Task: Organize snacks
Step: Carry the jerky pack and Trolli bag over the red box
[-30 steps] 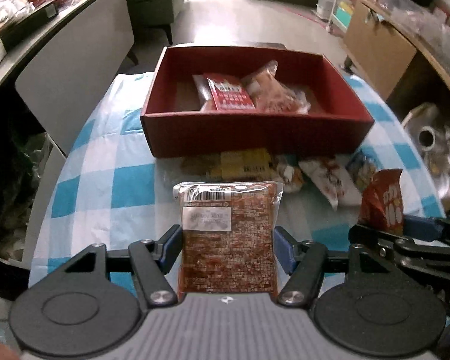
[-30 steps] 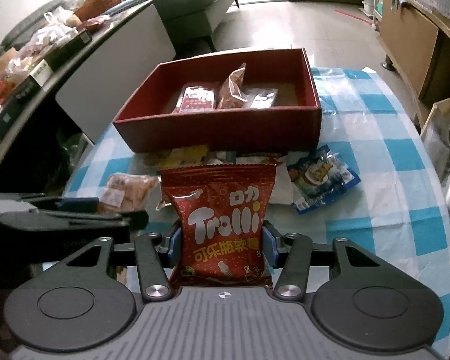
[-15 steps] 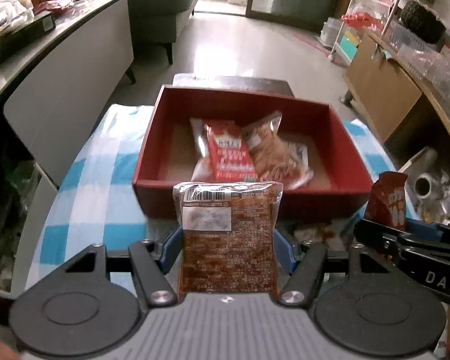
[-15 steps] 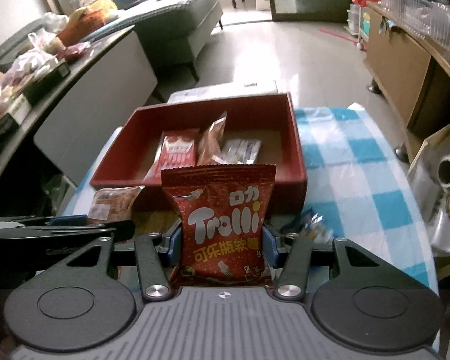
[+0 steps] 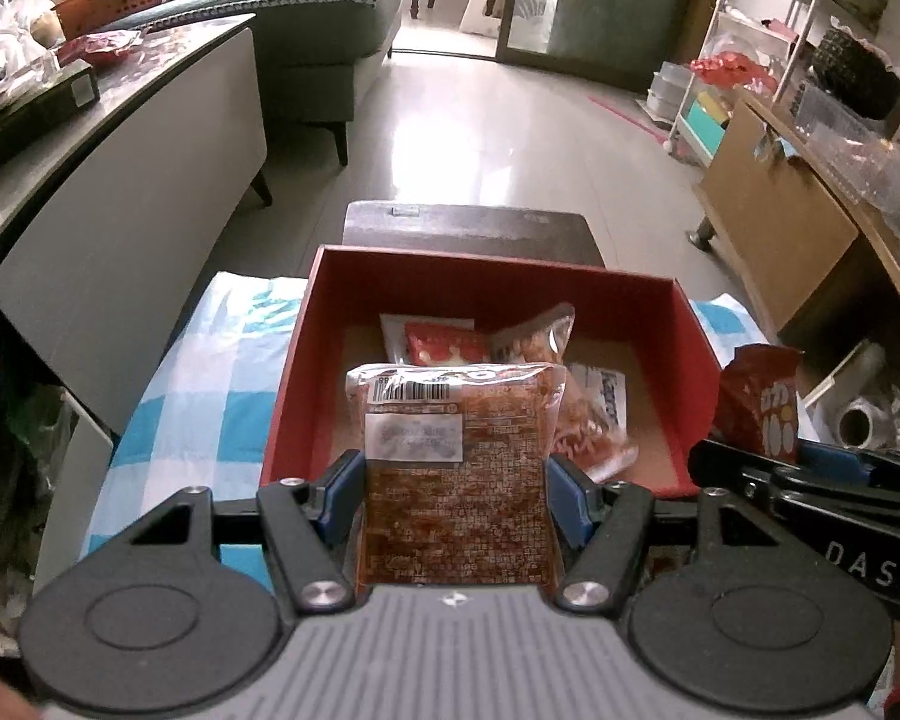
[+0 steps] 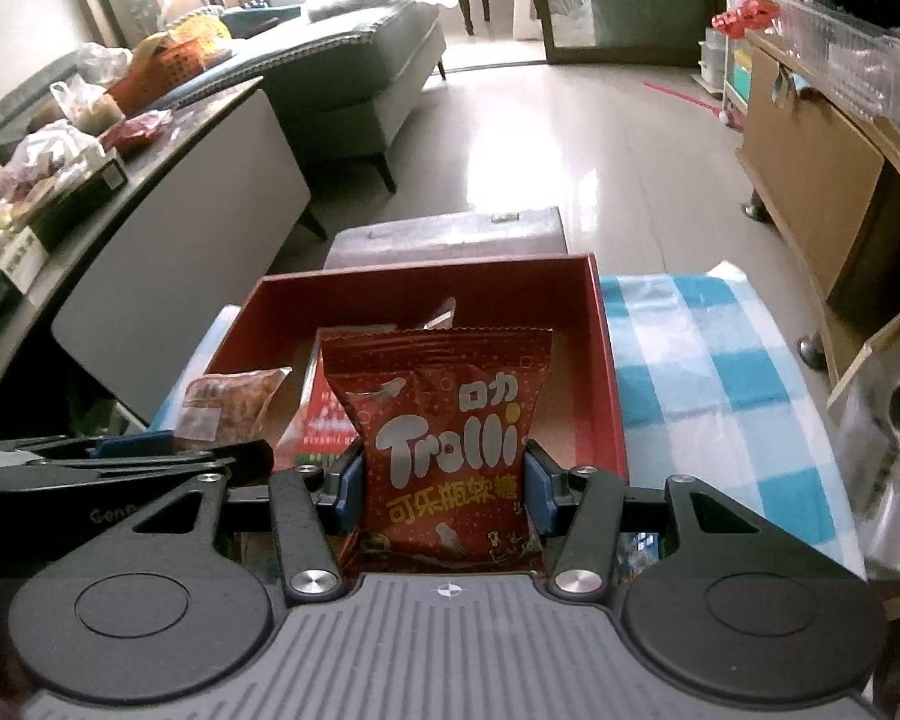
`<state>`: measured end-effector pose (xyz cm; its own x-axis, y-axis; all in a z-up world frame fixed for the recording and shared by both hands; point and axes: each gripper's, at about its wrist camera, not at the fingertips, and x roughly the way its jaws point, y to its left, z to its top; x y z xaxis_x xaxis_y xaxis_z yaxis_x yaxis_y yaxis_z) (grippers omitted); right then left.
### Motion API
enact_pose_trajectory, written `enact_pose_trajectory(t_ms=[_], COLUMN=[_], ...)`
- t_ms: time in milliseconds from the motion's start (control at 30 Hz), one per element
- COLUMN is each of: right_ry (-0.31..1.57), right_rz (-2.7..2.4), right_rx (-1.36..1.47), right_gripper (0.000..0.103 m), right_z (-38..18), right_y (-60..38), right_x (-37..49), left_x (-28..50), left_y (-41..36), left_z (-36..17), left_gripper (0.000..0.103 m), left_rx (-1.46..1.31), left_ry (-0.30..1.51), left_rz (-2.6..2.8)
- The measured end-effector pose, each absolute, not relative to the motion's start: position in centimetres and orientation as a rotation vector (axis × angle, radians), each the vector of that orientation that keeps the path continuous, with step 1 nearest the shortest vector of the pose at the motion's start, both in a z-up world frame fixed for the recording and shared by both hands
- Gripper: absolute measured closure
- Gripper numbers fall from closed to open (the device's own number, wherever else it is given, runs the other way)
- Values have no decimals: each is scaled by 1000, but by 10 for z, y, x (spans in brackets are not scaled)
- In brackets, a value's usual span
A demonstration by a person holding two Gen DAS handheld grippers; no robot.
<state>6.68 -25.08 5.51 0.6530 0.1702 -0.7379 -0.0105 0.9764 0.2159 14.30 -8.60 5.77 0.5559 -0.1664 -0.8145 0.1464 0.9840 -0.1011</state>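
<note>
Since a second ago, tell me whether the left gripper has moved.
Yes. The left gripper, shut on the brown snack pack, has advanced toward the red box, which sits lower and closer now.

One red box (image 5: 684,324) stands on the checked worktop (image 5: 222,396). Inside the box at least three packets show: one red (image 5: 444,343), one clear with orange contents (image 5: 540,330), one white with blue print (image 5: 609,393). Two more packets are up over the box's near wall, one per claw: a brown one (image 5: 456,480) and a red Trolli one (image 6: 450,450). That makes two claws, left (image 5: 456,501) and right (image 6: 444,498).
</note>
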Motion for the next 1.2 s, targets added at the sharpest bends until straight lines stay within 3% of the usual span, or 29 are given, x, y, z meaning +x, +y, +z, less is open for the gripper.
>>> enact_pose_trajectory(t_ms=[1200], right_ry=[873], right_rz=[73], right_rx=[212], right_gripper=[43], right_z=[47], right_y=[-257], right_x=[118], left_x=[193], left_y=[-94], left_z=[51], left_gripper=[44], left_rx=[15], left_ry=[942], left_rz=[-130])
